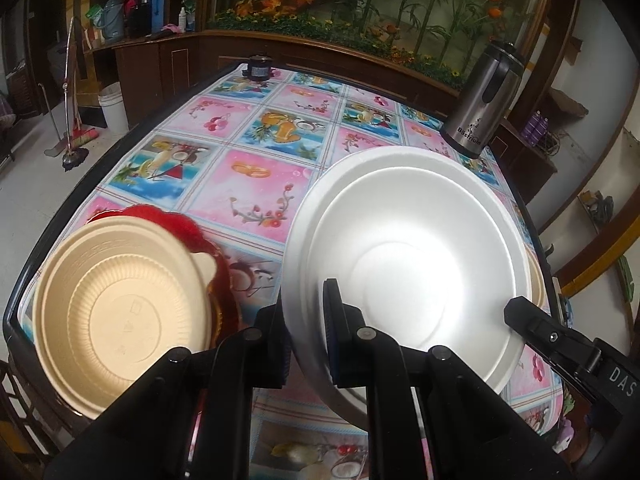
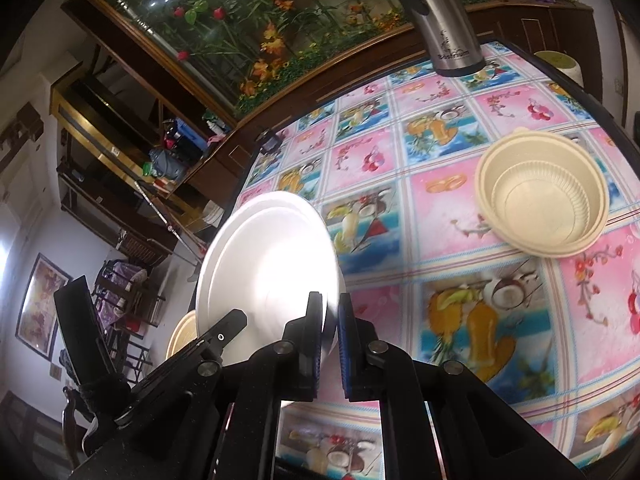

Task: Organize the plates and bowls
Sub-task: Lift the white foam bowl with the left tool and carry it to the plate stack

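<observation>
White plate: matt foam, smooth. Beige bowl: ribbed plastic, satin. Red tray beneath it: glossy plastic. Tablecloth: printed glossy vinyl. Flask at 1 o'clock: brushed steel, black plastic trim.

The left wrist camera is sitting just behind its hand-held gripper, looking steeply down and forward across the surface toward the planted glass case beyond the far edge. The right wrist camera is riding behind the right hand-held gripper, tilting down and rolled, so the surface is slanting. Both are sitting very near the white plate, and both are taking in the steel flask.
</observation>
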`<state>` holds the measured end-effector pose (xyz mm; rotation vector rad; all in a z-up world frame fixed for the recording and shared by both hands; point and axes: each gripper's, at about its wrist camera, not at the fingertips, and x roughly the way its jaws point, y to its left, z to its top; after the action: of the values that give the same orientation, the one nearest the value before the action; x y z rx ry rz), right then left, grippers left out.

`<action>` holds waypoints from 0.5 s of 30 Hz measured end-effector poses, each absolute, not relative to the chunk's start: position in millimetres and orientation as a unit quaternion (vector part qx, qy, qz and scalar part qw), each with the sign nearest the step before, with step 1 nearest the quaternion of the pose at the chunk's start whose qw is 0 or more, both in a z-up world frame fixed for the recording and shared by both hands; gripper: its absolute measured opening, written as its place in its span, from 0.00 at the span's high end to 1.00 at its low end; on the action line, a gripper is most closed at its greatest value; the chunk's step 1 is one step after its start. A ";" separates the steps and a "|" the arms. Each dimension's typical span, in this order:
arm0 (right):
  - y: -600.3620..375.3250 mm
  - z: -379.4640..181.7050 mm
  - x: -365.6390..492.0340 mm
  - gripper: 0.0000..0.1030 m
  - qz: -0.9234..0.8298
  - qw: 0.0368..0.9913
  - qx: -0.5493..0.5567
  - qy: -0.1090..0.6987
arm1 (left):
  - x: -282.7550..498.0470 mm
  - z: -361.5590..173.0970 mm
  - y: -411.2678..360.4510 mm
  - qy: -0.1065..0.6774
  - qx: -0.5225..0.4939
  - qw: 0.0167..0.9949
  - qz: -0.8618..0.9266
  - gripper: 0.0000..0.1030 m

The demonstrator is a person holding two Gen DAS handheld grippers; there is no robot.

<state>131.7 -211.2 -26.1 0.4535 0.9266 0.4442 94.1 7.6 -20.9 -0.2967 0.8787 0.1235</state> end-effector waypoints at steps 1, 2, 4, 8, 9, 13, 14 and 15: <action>-208.9 -25.6 130.1 0.93 0.214 0.846 0.214 0.439 | 91.8 -19.9 10.3 0.422 -0.144 0.893 0.061 0.89; -206.1 -24.5 128.7 0.93 0.217 0.846 0.212 0.438 | 89.7 -18.9 13.1 0.420 -0.145 0.894 0.062 0.89; -200.5 -22.2 126.7 0.93 0.226 0.845 0.211 0.437 | 86.3 -17.2 18.6 0.418 -0.147 0.894 0.066 0.89; -189.7 -19.0 123.1 0.93 0.240 0.842 0.209 0.435 | 81.4 -14.2 28.2 0.413 -0.147 0.896 0.076 0.89; -186.7 -18.2 122.6 0.93 0.244 0.842 0.207 0.435 | 79.8 -13.8 30.8 0.411 -0.147 0.896 0.079 0.89; -179.6 -17.9 121.6 0.93 0.255 0.837 0.207 0.437 | 72.7 -11.1 38.0 0.406 -0.146 0.898 0.088 0.89; -177.5 -17.7 121.0 0.93 0.258 0.837 0.206 0.437 | 70.7 -9.7 39.9 0.404 -0.146 0.899 0.091 0.89; -174.4 -17.2 120.6 0.93 0.263 0.835 0.207 0.437 | 68.6 -8.2 42.7 0.401 -0.146 0.899 0.095 0.89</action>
<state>120.6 -174.4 -17.2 0.4380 0.9253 0.5577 68.6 42.7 -8.2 -0.3026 0.8309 0.1960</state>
